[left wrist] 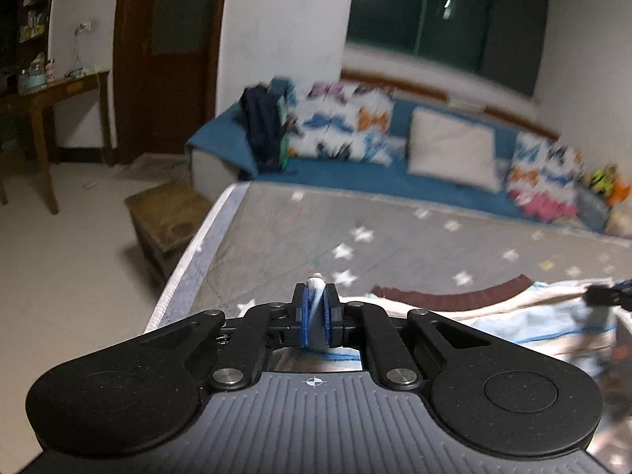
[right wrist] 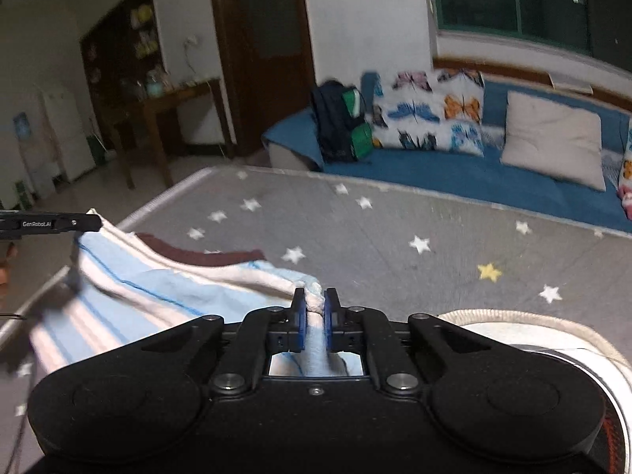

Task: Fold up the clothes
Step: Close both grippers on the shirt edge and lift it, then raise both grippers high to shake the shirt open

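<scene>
Both claws are clamped on the same garment, a pale blue, white and cream striped cloth with thin darker blue lines (right wrist: pixel 130 292), which hangs stretched between them above a grey star-printed tabletop cover (right wrist: pixel 395 229). In the left wrist view the left claw (left wrist: pixel 315 308) has its blue-padded fingers (left wrist: pixel 303 316) pressed together on a narrow pinch of the cloth, whose bunched white tip pokes out just past them; most of the garment lies off to the right of this claw, blurred, and the tip of the right claw (left wrist: pixel 604 296) shows dark at the far right edge, touching the cloth. The right wrist view gives the garment far more plainly: the right claw (right wrist: pixel 315 316) grips a bunched white edge, and the cloth runs leftward from it, rising to the left claw (right wrist: pixel 85 223), a black tip with small white lettering holding the other corner. A dark maroon band of fabric (right wrist: pixel 201 254) lies on the cover just beyond the striped cloth; the left view shows it as a curved strip ahead and to the right of the left claw. Only the right view shows a round white object with a beige woven rim (right wrist: pixel 553 324) just right of its claw. Only the left view shows a low wooden stool (left wrist: pixel 166 217) on the floor, ahead and to the left. Both views show a blue sofa with butterfly-print cushions (right wrist: pixel 434 114) beyond the tabletop.
</scene>
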{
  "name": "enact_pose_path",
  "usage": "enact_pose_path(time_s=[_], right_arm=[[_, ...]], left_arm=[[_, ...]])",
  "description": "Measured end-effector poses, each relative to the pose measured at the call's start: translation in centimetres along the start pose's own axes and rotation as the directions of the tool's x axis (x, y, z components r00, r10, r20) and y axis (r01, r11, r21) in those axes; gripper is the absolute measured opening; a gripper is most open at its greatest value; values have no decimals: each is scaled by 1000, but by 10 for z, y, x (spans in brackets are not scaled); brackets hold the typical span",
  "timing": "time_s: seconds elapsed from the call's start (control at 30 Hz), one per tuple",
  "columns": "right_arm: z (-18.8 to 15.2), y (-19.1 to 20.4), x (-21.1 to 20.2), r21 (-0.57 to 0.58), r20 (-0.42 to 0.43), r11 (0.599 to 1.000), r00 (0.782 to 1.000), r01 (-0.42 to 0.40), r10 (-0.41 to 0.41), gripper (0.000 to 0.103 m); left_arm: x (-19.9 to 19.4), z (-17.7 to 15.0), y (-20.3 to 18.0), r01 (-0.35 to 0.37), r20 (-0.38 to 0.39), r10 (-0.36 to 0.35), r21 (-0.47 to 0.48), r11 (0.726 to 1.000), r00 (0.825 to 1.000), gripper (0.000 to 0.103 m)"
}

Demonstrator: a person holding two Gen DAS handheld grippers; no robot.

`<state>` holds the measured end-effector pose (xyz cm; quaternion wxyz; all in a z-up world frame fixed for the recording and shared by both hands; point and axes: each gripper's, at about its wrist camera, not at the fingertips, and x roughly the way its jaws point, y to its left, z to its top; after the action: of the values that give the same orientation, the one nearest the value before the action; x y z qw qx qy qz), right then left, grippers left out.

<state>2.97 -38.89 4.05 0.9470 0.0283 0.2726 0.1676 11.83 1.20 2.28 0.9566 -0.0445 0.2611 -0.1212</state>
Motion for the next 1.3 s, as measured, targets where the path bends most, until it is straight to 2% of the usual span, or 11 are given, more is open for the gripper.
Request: enact_pose_path(time_s=[0.07, 0.17, 0.33, 0.53, 0.7, 0.73, 0.87, 0.93, 1.2, 1.27, 1.3], right_arm=[[-4, 7, -25, -10, 22, 1000, 999, -25, 26, 10], [-22, 15, -56, -31, -3, 998, 998, -58, 58, 10], [-54, 30, -96, -62, -63, 992, 993, -108, 104, 10], [-85, 53, -74, -96, -201, 986, 973, -134, 112, 10], [-93, 67, -76, -155, -221, 978, 970, -136, 100, 15], [-92, 68, -76, -158, -223, 978, 970, -136, 98, 17], [-90, 72, -74, -173, -232, 976, 968, -134, 92, 17], [-89, 74, -74, -180, -236, 975, 968, -134, 89, 17], [-84, 83, -71, -208, -253, 969, 964, -131, 76, 16], [-83, 85, -70, -215, -257, 968, 964, -130, 73, 14], [-82, 86, -70, -219, -259, 967, 963, -130, 71, 14]], left_arm=[[-24, -4, 3, 27, 21, -27, -9, 1000, 999, 8], [-66, -17, 10, 83, 33, -81, -34, 996, 996, 8], [-108, -49, 15, 131, -32, -132, -31, 991, 991, 8], [-103, -80, 12, 102, -105, -102, -8, 995, 989, 8], [-98, -103, 11, 77, -153, -73, 20, 997, 986, 10], [-97, -105, 11, 76, -152, -71, 27, 997, 986, 12], [-96, -111, 8, 69, -153, -60, 54, 996, 986, 36], [-94, -113, 5, 62, -157, -49, 80, 995, 986, 36], [-92, -106, 0, 80, -148, -60, 133, 988, 987, 54], [-91, -101, 0, 90, -139, -71, 135, 987, 988, 54], [-90, -99, 0, 95, -135, -77, 136, 986, 988, 46]])
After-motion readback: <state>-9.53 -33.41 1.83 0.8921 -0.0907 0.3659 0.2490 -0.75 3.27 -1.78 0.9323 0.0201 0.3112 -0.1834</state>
